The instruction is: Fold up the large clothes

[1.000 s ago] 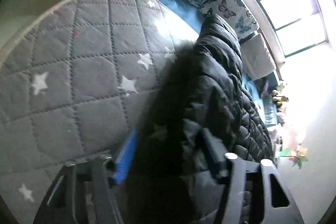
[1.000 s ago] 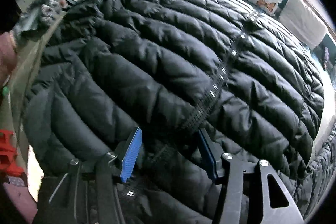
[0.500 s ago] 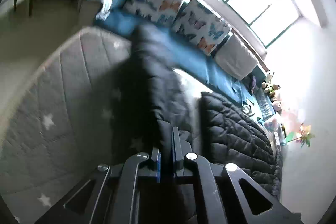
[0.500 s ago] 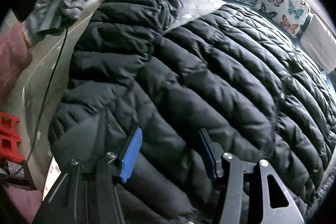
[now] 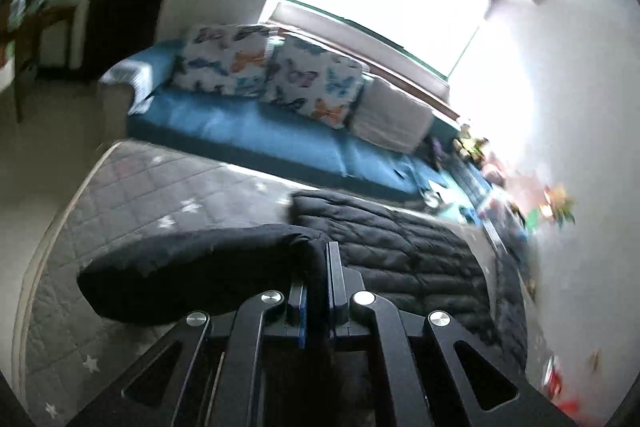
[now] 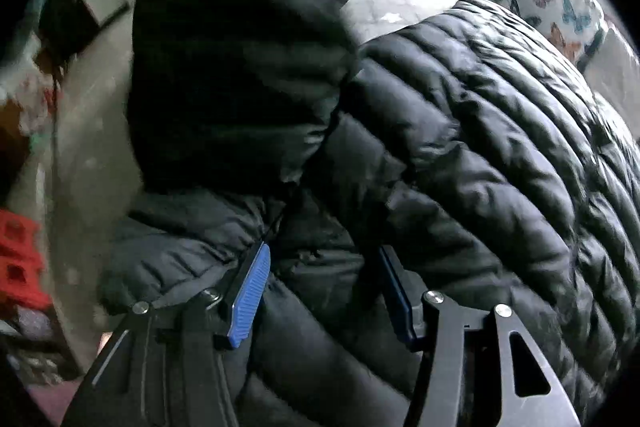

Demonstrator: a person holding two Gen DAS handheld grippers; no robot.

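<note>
While our left gripper (image 5: 316, 291) has its jaws pinched tight on a fold of the black puffer jacket (image 6: 480, 147), the sleeve (image 5: 192, 267) hangs lifted off the grey quilted mat (image 5: 132, 195). The jacket's body lies spread on that mat, near the blue sofa (image 5: 248, 123) with its butterfly cushions (image 5: 224, 63). Our right gripper (image 6: 320, 291) rests with its jaws wide apart, pressing down on the padding near the shoulder and gripping nothing.

We judge the step in hand to be folding the sleeve across the body. To do it well, we should carry the pinched cloth low and level over the chest, so the puffy sleeve does not twist or drag the rest along. The open right gripper can serve as an anchor: pressing at the shoulder seam gives us a firm line to fold over. Slippery padding springs back, so we should lay the sleeve flat and press it before letting go.
</note>
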